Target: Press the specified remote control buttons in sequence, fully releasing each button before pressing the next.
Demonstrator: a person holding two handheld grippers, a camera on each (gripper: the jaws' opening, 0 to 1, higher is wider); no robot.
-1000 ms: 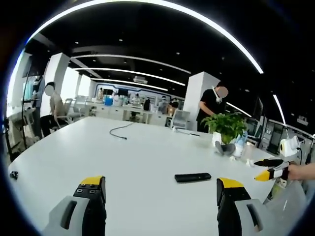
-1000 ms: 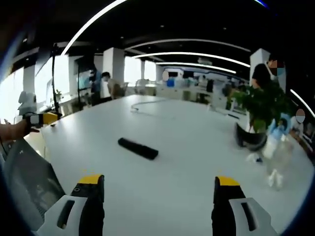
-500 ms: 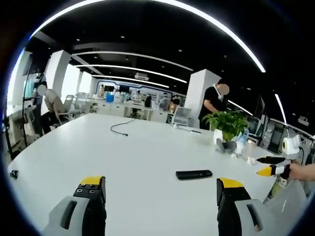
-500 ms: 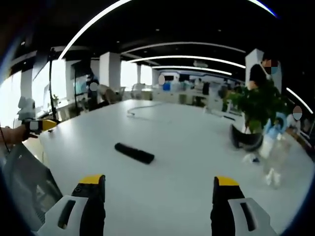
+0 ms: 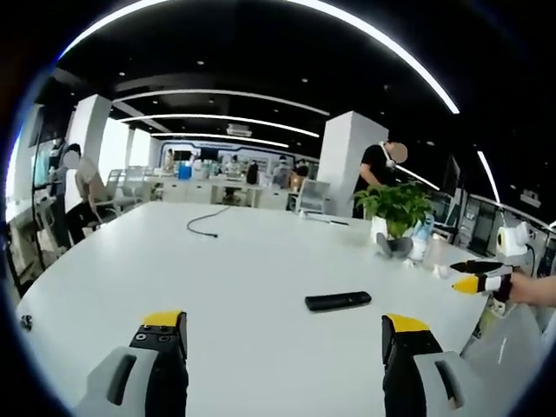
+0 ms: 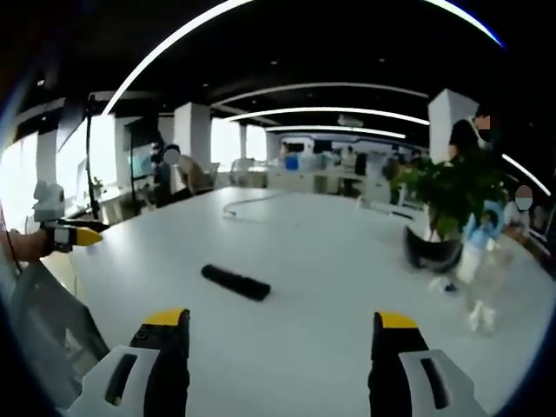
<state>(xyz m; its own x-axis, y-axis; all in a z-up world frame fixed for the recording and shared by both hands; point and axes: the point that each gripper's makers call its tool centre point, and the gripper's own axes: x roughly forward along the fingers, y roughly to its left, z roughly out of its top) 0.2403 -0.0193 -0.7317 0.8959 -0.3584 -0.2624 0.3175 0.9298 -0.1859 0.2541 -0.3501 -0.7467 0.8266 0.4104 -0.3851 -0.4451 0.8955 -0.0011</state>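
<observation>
A black remote control (image 5: pixel 338 301) lies flat on the white table (image 5: pixel 217 278), ahead of my left gripper (image 5: pixel 284 339) and slightly right of its centre. That gripper is open, its yellow-tipped jaws wide apart above the table with nothing between them. In the right gripper view the same remote control (image 6: pixel 235 282) lies ahead and left of centre on the table (image 6: pixel 330 287). My right gripper (image 6: pixel 283 334) is open too and holds nothing. The right gripper (image 5: pixel 476 280) also enters the left gripper view at the far right, and the left gripper (image 6: pixel 74 231) enters the right gripper view at the far left.
A potted green plant (image 5: pixel 395 217) stands at the far right side of the table, seen close in the right gripper view (image 6: pixel 452 204), with small clear items (image 6: pixel 482 295) beside it. A black cable (image 5: pixel 204 226) lies far back. People stand and sit behind the table.
Both views have shifted slightly with the hands; the remote sits a little nearer and lower in each. Nothing on the table has moved and both grippers stay open.
</observation>
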